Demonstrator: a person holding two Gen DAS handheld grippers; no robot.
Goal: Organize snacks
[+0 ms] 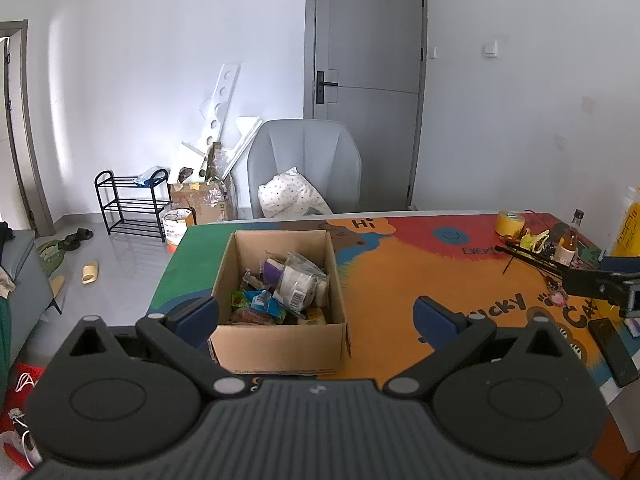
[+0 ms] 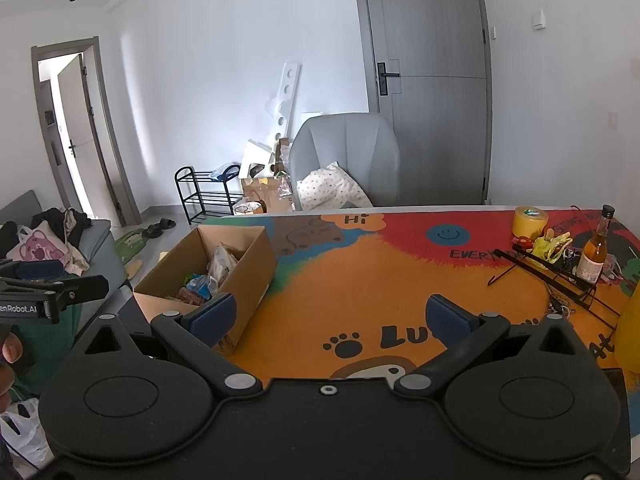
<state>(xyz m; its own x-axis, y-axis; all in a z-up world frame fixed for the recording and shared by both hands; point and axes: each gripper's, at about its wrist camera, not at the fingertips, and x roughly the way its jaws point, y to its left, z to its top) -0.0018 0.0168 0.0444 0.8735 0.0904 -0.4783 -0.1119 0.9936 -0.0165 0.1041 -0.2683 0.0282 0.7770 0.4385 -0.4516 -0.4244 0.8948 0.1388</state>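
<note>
As both of my tools hang above the near edge of the counter [image 2: 360,280], the cardboard box [image 1: 280,344] of snacks [image 1: 280,292] sets the next move. It lies directly ahead of my left hand-held gripper [image 1: 316,318], framed between its spread fingers, long axis running near to far. My right hand-held gripper [image 2: 334,320], jaws also apart and empty, has the box off to its left, so the left is nearer. Packets overlap inside; the lower ones are hidden and labels unreadable. Box walls conceal the bottom layer.
</note>
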